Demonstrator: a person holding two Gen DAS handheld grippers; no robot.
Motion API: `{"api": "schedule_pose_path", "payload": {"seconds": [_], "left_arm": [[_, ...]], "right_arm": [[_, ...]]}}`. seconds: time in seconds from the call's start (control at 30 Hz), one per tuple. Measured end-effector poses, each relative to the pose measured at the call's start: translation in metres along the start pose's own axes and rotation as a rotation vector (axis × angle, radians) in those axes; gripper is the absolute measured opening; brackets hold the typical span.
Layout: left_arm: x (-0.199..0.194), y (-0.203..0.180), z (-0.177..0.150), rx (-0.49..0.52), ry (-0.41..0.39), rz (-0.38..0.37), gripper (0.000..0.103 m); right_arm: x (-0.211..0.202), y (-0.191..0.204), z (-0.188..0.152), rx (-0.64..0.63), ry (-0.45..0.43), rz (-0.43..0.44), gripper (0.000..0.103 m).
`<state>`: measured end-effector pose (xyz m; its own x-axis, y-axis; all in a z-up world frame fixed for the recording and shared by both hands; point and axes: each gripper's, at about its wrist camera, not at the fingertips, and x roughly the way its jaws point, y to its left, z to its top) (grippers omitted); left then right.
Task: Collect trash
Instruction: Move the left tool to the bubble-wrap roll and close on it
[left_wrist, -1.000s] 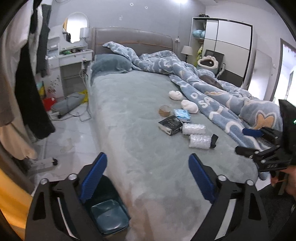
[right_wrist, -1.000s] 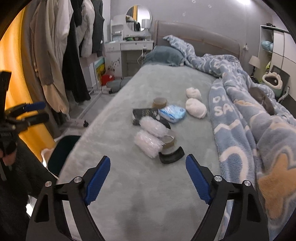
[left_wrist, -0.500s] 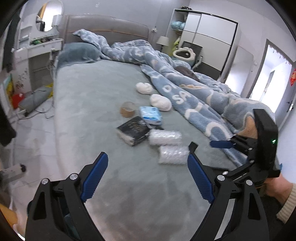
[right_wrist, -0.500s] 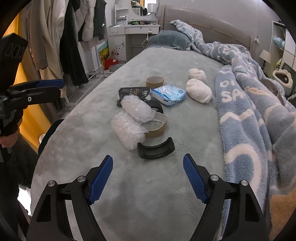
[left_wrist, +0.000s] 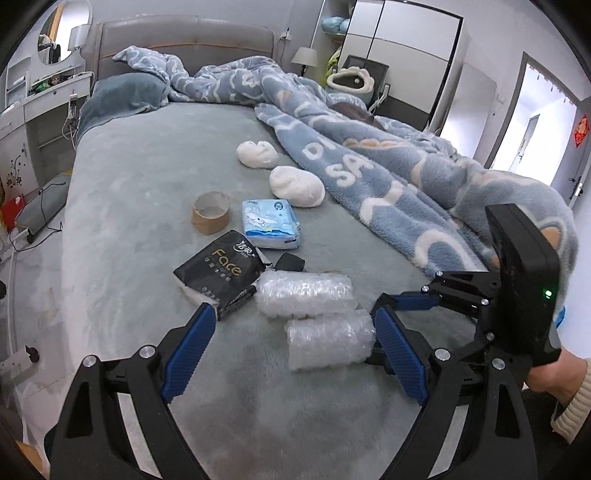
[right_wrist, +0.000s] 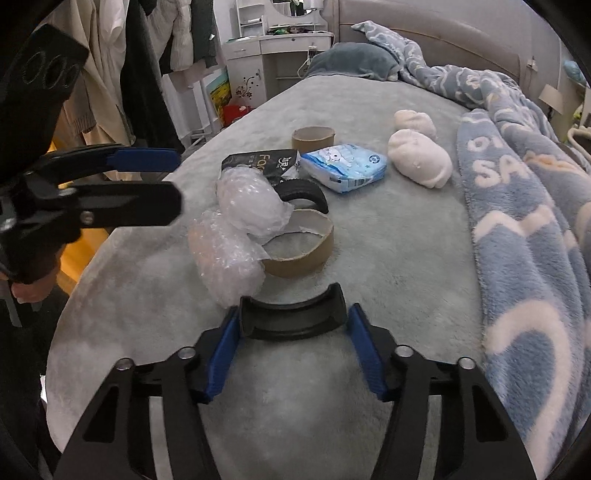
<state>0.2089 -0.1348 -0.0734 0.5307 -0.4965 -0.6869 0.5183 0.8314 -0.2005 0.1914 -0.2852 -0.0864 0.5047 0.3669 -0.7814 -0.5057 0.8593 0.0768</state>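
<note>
Lying on the grey bed (right_wrist: 388, 229), the trash forms one loose group near the foot end, and both grippers are close to it.

At the far left of the right wrist view, the left gripper (right_wrist: 147, 184) comes in from the side with its fingers spread, and it holds nothing. Just to its right lie two bubble wrap rolls (right_wrist: 229, 258), touching each other. Behind them is a black tissue pack (right_wrist: 258, 162). A wide cardboard tape ring (right_wrist: 303, 251) rests against the rolls, and a black ring piece (right_wrist: 306, 192) stands just behind it. Farther back stands a small cardboard tape core (right_wrist: 313, 137), and to its right lies a blue and white tissue pack (right_wrist: 343, 166). Two white sock bundles (right_wrist: 421, 158) follow, near the edge of the blue patterned blanket (right_wrist: 524, 221), which covers the right side of the bed.

In the foreground the right gripper (right_wrist: 293, 347) is low over the bed. A curved black plastic piece (right_wrist: 291, 317) sits between its blue fingertips. The fingers are spread around it, and it is not clear if the pads already touch its ends.

In the left wrist view, the left gripper (left_wrist: 291, 354) is wide apart above the bed, with the nearer bubble wrap roll just beside its right finger. The right gripper (left_wrist: 406, 306) shows at the right edge, held by a hand (left_wrist: 554, 373).
</note>
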Motion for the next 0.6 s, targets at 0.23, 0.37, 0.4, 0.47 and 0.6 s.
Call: {"api": "schedule_pose_path", "payload": {"seconds": [0.23, 0.37, 0.4, 0.47, 0.6], "left_arm": [[0.020, 0.003, 0.008, -0.017, 0.021, -0.003, 0.090], [0.029, 0.006, 0.011, -0.065, 0.032, -0.029, 0.090], [0.031, 0.007, 0.011, -0.075, 0.037, -0.037, 0.089], [0.035, 0.008, 0.011, -0.095, 0.046, -0.052, 0.087], [0.040, 0.012, 0.010, -0.142, 0.066, -0.068, 0.077]], "right_arm": [[-0.007, -0.005, 0.001, 0.017, -0.025, 0.038, 0.048], [-0.013, -0.009, 0.001, 0.026, -0.042, 0.038, 0.048], [-0.014, -0.010, 0.001, 0.026, -0.045, 0.032, 0.048], [-0.019, -0.015, 0.000, 0.044, -0.057, 0.022, 0.048], [-0.025, -0.031, -0.002, 0.100, -0.078, -0.002, 0.048]]}}
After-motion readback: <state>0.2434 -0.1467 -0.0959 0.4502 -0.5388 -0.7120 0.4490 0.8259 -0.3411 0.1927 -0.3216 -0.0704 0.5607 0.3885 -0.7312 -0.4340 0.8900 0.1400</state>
